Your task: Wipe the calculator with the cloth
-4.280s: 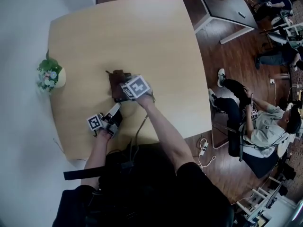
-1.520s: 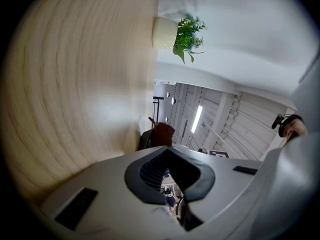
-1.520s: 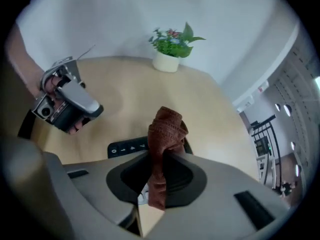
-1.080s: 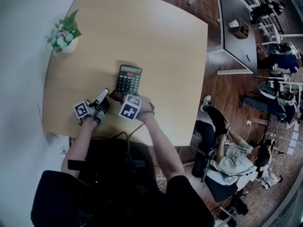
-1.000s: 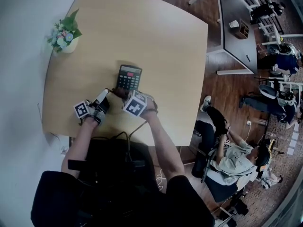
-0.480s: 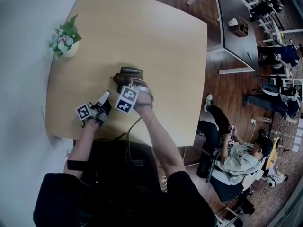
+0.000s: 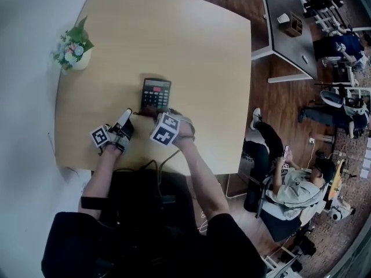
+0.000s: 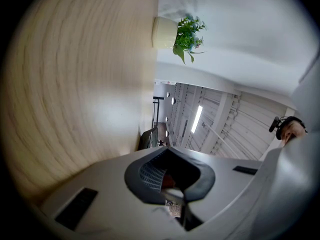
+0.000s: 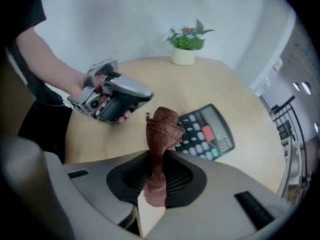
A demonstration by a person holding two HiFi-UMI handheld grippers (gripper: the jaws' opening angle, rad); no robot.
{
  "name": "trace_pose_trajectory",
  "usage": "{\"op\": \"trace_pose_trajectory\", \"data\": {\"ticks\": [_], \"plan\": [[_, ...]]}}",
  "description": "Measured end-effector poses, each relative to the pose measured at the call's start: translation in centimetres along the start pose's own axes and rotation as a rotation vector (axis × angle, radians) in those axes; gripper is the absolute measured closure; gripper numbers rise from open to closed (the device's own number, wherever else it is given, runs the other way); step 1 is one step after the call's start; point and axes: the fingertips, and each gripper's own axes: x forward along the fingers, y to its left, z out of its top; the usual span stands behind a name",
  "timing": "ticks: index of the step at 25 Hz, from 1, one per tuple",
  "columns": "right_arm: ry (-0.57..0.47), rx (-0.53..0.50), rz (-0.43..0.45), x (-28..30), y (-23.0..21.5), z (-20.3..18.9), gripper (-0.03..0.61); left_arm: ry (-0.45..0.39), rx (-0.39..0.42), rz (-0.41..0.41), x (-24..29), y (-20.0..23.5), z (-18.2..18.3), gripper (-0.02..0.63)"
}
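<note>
A: Where does it stand?

B: The calculator [image 7: 156,92] lies flat on the table [image 7: 197,45], keys up, well apart from the plant [image 7: 72,46]; the right gripper [image 9: 157,178] points steeply down at its near end, jaws clamped on the brown cloth [image 9: 163,126], which sticks out past the tips in a narrow bunch.

A: And the other one?

B: The left gripper [image 7: 126,116] is closed on nothing; it rests near the calculator's near left corner, apparently not touching it.

A: So what could go wrong?

B: Nothing pins the calculator; I'd expect a firm stroke to shove it across the smooth wood rather than clean it; a sideways stroke might spin it.

A: The cloth itself?

B: Bunched that tightly, it offers only a small pad; the wipe could miss most of the face; drag on the keys could tug it out of the jaws; press too low and the hard tips, not the cloth, might meet the keys or display.
</note>
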Motion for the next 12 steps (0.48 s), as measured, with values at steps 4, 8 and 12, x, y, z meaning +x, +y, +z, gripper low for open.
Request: {"op": "trace_pose_trajectory", "data": {"ticks": [4,8,12], "plan": [[-0.078,0.07,-0.324,-3.9,-10.2,1.0,0.511,-0.003,-0.004,0.002,-0.1,0.1,0.0,0.604],[-0.055,-0.034,-0.477,-3.2,-14.1,2.1,0.511,-0.007,-0.009,0.001,0.0,0.0,-0.1,0.604],[0.064,-0.216,-0.382,0.6,-10.1,1.3,0.511,-0.003,-0.002,0.004,-0.1,0.1,-0.2,0.604]]}}
